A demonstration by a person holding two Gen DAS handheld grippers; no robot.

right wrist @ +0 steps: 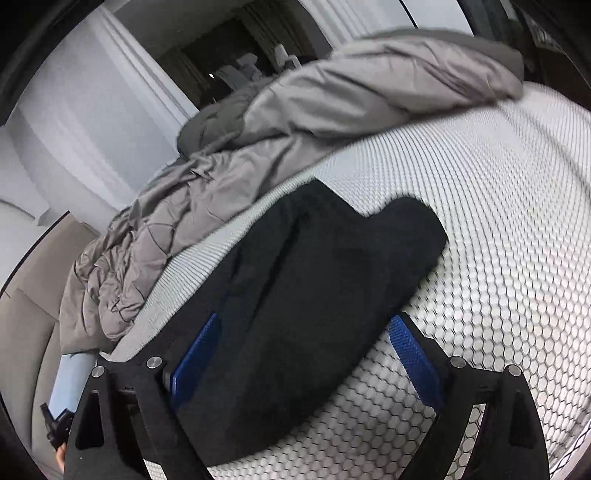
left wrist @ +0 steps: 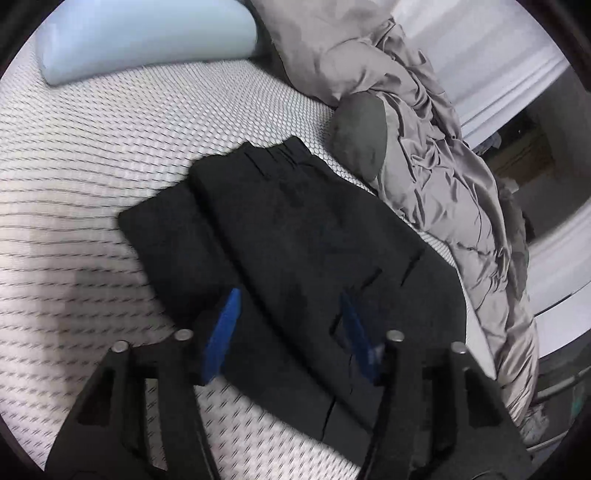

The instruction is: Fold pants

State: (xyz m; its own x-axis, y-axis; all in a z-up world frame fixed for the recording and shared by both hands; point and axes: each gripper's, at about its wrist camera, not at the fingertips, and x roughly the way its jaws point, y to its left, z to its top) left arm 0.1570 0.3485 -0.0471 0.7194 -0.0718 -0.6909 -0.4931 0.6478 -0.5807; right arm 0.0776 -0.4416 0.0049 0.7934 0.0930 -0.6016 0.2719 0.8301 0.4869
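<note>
The black pants (left wrist: 295, 236) lie folded lengthwise on the white honeycomb-patterned mattress (left wrist: 92, 166), with one layer offset along the left side. My left gripper (left wrist: 290, 295) is open above the near part of the pants, its blue fingers (left wrist: 225, 332) spread and holding nothing. In the right wrist view the pants (right wrist: 314, 280) run away from me across the mattress (right wrist: 498, 221). My right gripper (right wrist: 304, 317) is open over their near end, its blue fingers (right wrist: 413, 354) wide apart and empty.
A crumpled grey comforter (left wrist: 436, 166) is heaped along the mattress edge beside the pants; it also shows in the right wrist view (right wrist: 295, 110). A pale blue pillow (left wrist: 147, 33) lies at the far end. White wall and trim (left wrist: 517, 85) stand beyond the bed.
</note>
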